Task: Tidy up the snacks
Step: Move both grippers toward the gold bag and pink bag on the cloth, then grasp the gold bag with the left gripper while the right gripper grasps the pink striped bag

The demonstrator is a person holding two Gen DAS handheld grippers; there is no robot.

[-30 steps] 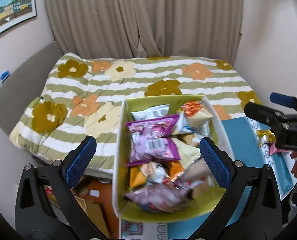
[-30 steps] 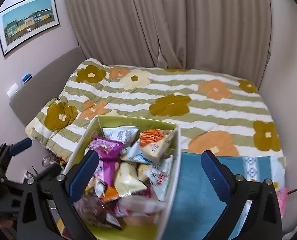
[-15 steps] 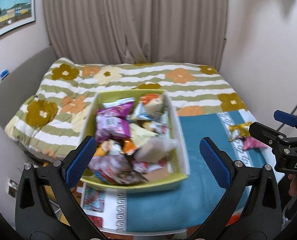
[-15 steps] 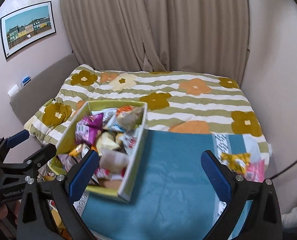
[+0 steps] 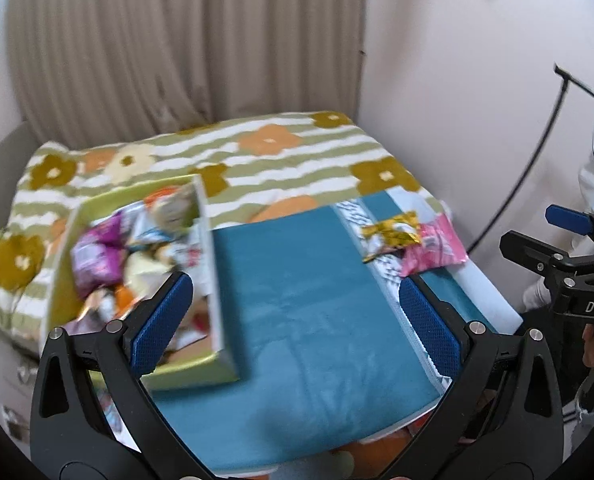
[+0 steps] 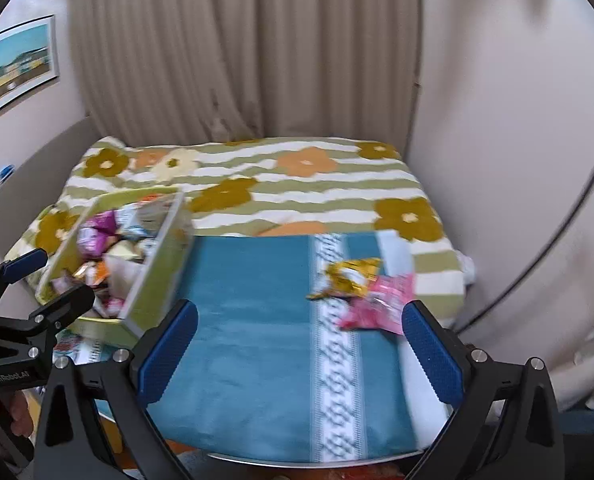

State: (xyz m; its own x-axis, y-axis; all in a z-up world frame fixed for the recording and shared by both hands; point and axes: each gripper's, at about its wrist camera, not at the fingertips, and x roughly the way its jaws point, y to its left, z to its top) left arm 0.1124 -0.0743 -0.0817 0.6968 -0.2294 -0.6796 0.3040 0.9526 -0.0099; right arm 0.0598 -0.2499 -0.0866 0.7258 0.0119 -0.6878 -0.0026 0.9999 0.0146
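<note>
A green box (image 5: 217, 312) (image 6: 153, 296) full of snack packets stands at the left end of a teal cloth (image 5: 305, 320) (image 6: 249, 320). A gold packet (image 5: 391, 234) (image 6: 347, 276) and a pink packet (image 5: 433, 248) (image 6: 381, 304) lie together at the cloth's right end. My left gripper (image 5: 297, 320) is open and empty above the cloth's middle. My right gripper (image 6: 297, 352) is open and empty, above the cloth, left of the two packets. Each gripper also shows in the other's view, the right one (image 5: 545, 240), the left one (image 6: 41, 280).
The cloth covers a small table against a bed with a green striped flower quilt (image 6: 297, 184). A beige curtain (image 6: 241, 48) hangs behind. A wall with a black cable (image 6: 557, 236) stands close on the right. Packets lie below the table's left front (image 6: 73, 348).
Both views have swung right: the box has slid from the centre to the left, and the gold and pink packets have come well into view. Both grippers stay open.
</note>
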